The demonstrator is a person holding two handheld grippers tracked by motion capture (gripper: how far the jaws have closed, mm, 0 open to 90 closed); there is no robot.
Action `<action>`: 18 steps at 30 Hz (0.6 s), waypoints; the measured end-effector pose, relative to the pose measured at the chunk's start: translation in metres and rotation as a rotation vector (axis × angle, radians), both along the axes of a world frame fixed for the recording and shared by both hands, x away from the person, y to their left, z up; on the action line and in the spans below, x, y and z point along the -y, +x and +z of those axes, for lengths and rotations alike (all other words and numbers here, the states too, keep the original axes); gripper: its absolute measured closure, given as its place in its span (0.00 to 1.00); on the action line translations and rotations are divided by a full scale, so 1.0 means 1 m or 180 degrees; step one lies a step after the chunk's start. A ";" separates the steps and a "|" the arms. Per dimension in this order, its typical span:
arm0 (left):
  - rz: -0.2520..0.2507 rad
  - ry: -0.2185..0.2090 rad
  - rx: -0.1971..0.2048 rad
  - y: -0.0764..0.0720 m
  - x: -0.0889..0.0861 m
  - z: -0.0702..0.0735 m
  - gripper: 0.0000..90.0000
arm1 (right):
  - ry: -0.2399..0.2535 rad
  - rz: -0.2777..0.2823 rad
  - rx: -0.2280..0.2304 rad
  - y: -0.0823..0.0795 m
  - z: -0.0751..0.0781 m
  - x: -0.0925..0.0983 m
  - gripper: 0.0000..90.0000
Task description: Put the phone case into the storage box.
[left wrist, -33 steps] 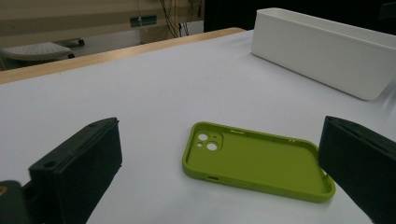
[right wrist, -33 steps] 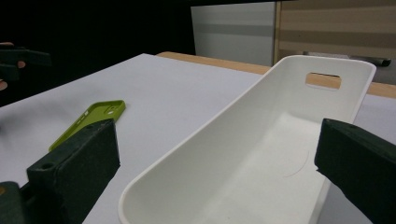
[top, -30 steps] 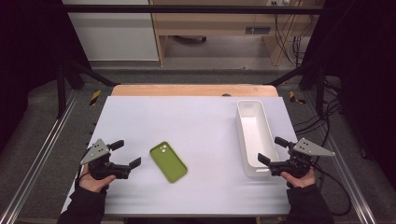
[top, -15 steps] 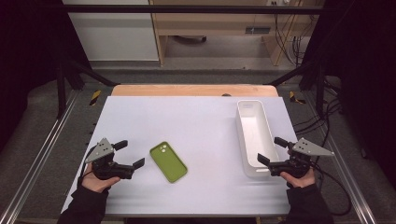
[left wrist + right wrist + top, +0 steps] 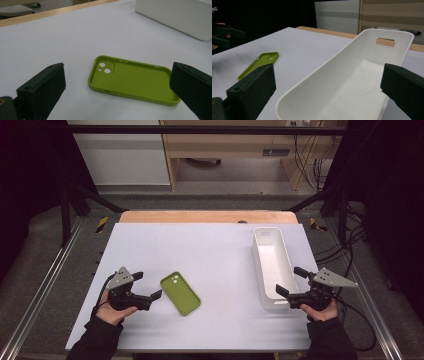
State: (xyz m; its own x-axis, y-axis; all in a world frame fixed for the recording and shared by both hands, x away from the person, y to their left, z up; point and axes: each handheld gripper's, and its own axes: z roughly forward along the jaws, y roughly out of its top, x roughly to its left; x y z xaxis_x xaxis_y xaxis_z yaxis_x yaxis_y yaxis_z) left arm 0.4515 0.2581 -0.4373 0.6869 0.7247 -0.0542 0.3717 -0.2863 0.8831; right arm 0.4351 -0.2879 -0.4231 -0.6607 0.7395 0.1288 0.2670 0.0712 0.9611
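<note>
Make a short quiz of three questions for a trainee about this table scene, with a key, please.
1. True or false: the green case lies inside the white bin.
2. Which gripper is nearer the case? A. left gripper B. right gripper
3. Fill in: the case lies with its open side facing ____.

Key
1. False: it lies flat on the table, apart from the bin.
2. A: the case sits just ahead of its open jaws.
3. Up: the hollow inside and camera holes show.
</note>
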 end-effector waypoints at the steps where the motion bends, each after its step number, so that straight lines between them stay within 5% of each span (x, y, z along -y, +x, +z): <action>1: 0.0009 0.0021 -0.0019 0.001 0.001 -0.001 0.01 | -0.0004 -0.0004 0.0000 0.000 0.000 0.000 0.01; 8: 0.0074 0.0148 -0.0115 0.004 0.005 -0.006 0.07 | 0.0000 0.0003 0.0001 0.000 0.000 0.000 0.01; 18: 0.0193 0.0258 -0.0290 0.010 0.008 -0.014 0.29 | -0.0013 -0.0011 -0.0002 0.000 0.000 0.000 0.01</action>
State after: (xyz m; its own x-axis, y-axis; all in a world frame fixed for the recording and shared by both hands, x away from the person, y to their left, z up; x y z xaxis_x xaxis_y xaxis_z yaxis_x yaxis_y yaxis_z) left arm 0.4613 0.2505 -0.4517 0.6366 0.7693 -0.0539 0.4682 -0.3299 0.8197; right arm 0.4353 -0.2879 -0.4232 -0.6582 0.7422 0.1263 0.2680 0.0742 0.9606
